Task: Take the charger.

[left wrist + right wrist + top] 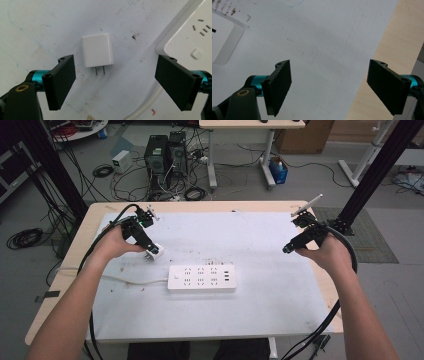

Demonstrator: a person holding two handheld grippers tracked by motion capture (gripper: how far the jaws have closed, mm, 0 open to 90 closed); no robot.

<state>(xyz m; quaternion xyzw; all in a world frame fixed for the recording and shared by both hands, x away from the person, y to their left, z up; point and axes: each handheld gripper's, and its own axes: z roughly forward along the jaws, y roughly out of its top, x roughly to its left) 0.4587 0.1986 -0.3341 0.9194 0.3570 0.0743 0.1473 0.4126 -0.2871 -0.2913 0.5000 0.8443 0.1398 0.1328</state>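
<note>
Left gripper (150, 251) hangs over the white mat (260, 310) at the table's left, jaws spread wide, holding nothing. In the left gripper view the small white plug adapter (97, 50) lies flat on the mat between and just beyond the jaw tips, its two metal prongs (100, 70) pointing back toward the camera.

Judgement: adapter looks light, rigid, with glossy, slippery plastic faces and rounded corners. Best hold is across the two flat side faces of the body, squarely and away from the prongs; a corner grip would likely squirt it out.

Centre: white power strip (202, 278) lies near the adapter's right, cord (135, 281) trailing left.

Right gripper (290, 248) hovers over bare mat near the table's right edge, jaws equally wide, empty. Wooden table edge (387, 50) shows beyond the mat.
</note>
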